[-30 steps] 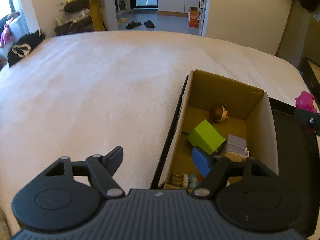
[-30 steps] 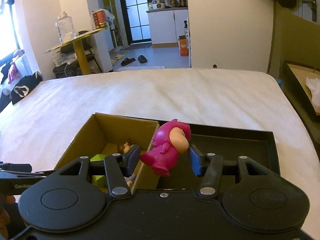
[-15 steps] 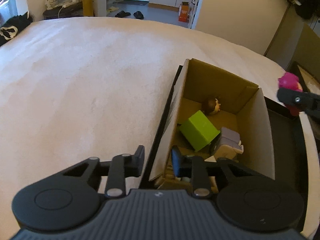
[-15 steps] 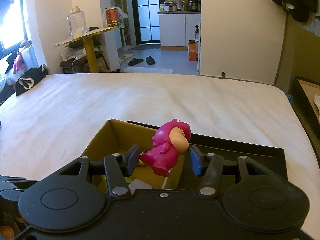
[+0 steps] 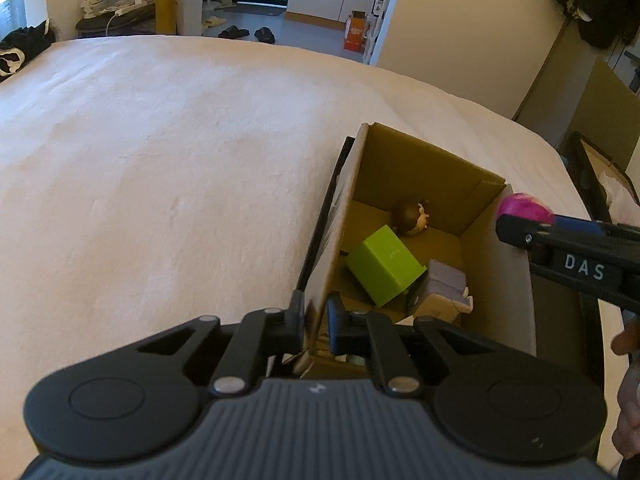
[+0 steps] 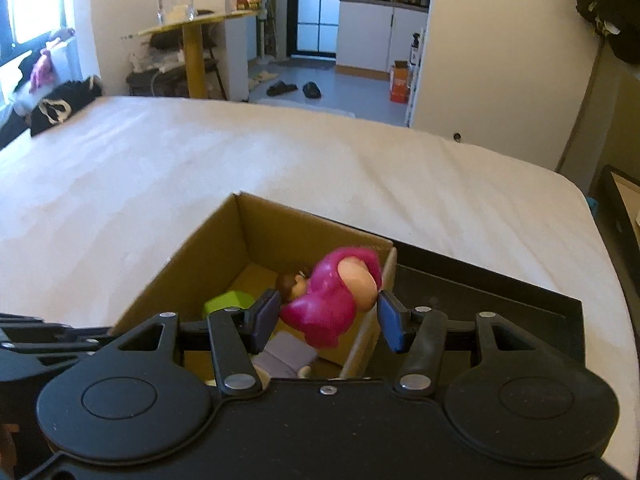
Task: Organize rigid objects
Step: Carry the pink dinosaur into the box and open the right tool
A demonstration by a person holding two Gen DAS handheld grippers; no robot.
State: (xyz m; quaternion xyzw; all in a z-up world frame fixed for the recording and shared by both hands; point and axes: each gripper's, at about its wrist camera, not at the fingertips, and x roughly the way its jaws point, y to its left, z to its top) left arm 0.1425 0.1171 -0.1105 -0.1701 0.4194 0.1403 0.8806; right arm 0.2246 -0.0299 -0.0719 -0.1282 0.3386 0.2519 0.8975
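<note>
The pink toy (image 5: pixel 523 209) is mostly hidden behind the right gripper (image 5: pixel 520 228) in the left wrist view; only a blurred rounded top is seen. The box (image 5: pixel 432 184) has its near end covered by the left gripper (image 5: pixel 316 322), and small items there cannot be identified. The grey block (image 5: pixel 446 282) is partly hidden by the green block (image 5: pixel 384 266). In the right wrist view, the brown figure (image 6: pixel 289 282) and green block (image 6: pixel 228 304) are largely covered by the toy (image 6: pixel 332 300) and gripper (image 6: pixel 328 322). The black tray (image 6: pixel 500 304) is cut off below by the gripper body. A hand (image 5: pixel 626 392) is cut by the right edge.
</note>
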